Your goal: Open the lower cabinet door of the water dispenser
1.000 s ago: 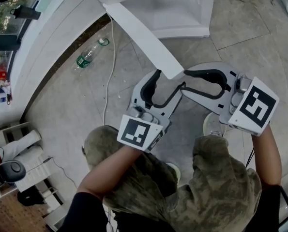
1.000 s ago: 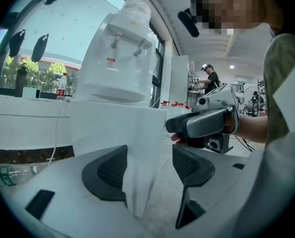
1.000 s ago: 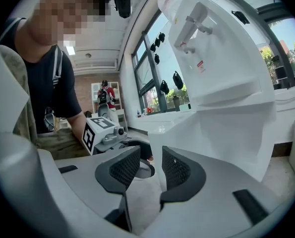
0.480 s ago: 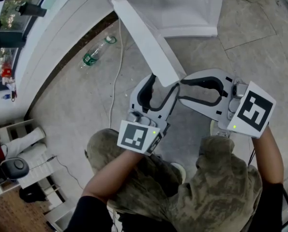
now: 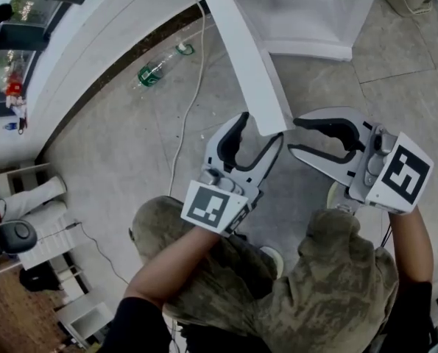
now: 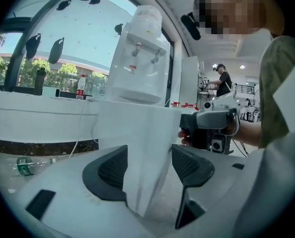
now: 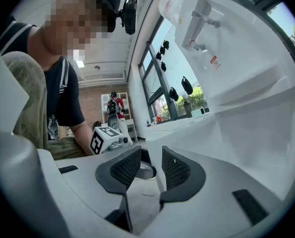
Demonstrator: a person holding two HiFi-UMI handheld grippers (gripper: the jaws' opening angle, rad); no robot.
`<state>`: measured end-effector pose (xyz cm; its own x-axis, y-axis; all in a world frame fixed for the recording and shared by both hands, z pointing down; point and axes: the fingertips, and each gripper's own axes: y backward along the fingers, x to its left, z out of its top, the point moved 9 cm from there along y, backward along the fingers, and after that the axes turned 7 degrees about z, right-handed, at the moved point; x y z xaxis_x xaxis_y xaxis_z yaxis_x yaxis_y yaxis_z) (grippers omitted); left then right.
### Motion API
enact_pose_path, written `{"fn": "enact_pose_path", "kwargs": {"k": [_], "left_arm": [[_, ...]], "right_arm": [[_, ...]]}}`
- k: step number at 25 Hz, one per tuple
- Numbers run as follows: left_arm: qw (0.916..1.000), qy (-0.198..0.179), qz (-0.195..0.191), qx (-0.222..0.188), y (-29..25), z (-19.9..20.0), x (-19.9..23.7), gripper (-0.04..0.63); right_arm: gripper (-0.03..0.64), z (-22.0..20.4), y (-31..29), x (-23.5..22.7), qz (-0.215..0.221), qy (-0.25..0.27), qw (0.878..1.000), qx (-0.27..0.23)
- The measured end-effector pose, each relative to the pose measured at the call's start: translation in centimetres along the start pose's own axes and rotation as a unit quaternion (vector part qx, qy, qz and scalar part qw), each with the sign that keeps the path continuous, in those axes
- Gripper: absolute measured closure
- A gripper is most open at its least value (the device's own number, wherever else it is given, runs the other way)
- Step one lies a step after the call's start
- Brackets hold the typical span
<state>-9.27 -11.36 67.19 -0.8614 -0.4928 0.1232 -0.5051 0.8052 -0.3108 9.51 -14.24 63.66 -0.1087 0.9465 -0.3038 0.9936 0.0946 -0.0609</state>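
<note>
The white water dispenser [image 6: 137,58] stands at the top of the head view, its lower cabinet [image 5: 307,17] open. The cabinet door [image 5: 244,57] is swung out toward me as a long white slab. My left gripper [image 5: 260,126] straddles the door's free end, and in the left gripper view the door [image 6: 147,148] fills the gap between both pads of the left gripper [image 6: 149,165]. My right gripper [image 5: 296,137] hovers just right of the door end, jaws partly apart with nothing pressed between them. In the right gripper view its jaws [image 7: 151,167] face the door edge [image 7: 159,187] and the left gripper's marker cube [image 7: 100,140].
A plastic bottle [image 5: 158,70] with a green label lies on the stone floor left of the door, next to a white cable [image 5: 193,79]. A curved white ledge [image 5: 93,43] runs along the left. My knees [image 5: 226,271] are directly below the grippers.
The door has swung further out, with the left gripper staying on its free end. The right gripper's tips, close against the door end before, now stand a little apart from it.
</note>
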Motion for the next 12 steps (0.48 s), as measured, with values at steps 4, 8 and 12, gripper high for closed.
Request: {"fn": "enact_pose_path", "kwargs": {"k": [4,8,12], "left_arm": [[0.9998,0.008,0.019,-0.002,1.1,0.1,0.8,0.324],[0.9989,0.01,0.045,0.006,2.2,0.0,1.7,0.324],[0.9979,0.006,0.063,0.012,3.4,-0.5,2.3,0.324]], "right_arm": [[0.495,0.3,-1.3,-0.8,-0.001,-0.002,1.0,-0.004],[0.495,0.4,-2.9,-1.3,0.021,0.012,1.0,-0.007],[0.495,0.0,-4.4,-1.1,0.033,0.008,0.999,0.012]]}}
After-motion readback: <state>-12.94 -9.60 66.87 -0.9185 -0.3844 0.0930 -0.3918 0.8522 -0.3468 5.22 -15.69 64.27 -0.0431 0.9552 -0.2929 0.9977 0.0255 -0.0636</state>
